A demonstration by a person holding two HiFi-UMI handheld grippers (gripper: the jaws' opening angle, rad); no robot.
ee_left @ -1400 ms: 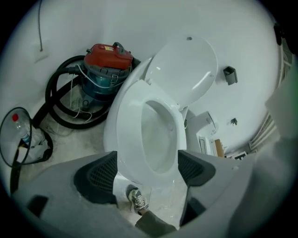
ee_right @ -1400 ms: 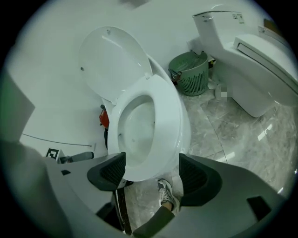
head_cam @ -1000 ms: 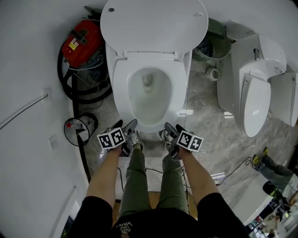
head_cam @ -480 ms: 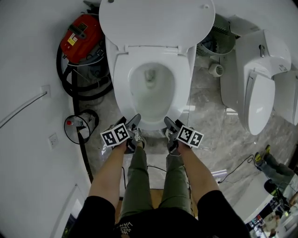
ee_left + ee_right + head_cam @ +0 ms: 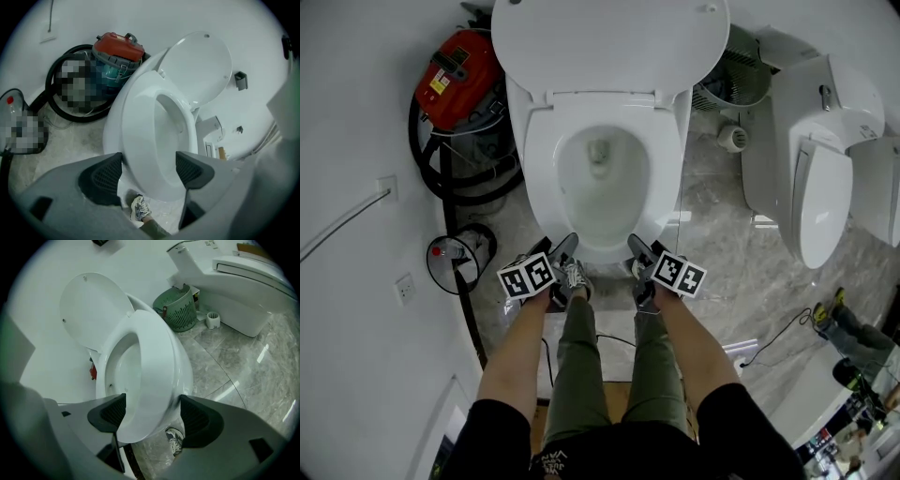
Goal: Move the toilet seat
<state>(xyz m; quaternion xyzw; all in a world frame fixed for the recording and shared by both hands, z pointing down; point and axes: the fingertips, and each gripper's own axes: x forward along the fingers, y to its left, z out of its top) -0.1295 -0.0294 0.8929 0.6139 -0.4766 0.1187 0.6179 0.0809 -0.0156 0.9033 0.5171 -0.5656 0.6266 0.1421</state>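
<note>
Toilet seat point(image 5: 541, 164) rim is sitting unclamped between wide-open jaws of left gripper point(image 5: 149, 168) (just closing slightly) and right gripper point(image 5: 153, 414); seat lying flat, glossy white.

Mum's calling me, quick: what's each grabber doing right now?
Left gripper: open, jaws just been closing, nothing between them.
Right gripper: open, holding nothing.

The head view looks steeply down, toilet seat point(image 5: 540, 164) at 12 o'clock; both gripper views face its front closely, from 7 and 5 o'clock.
</note>
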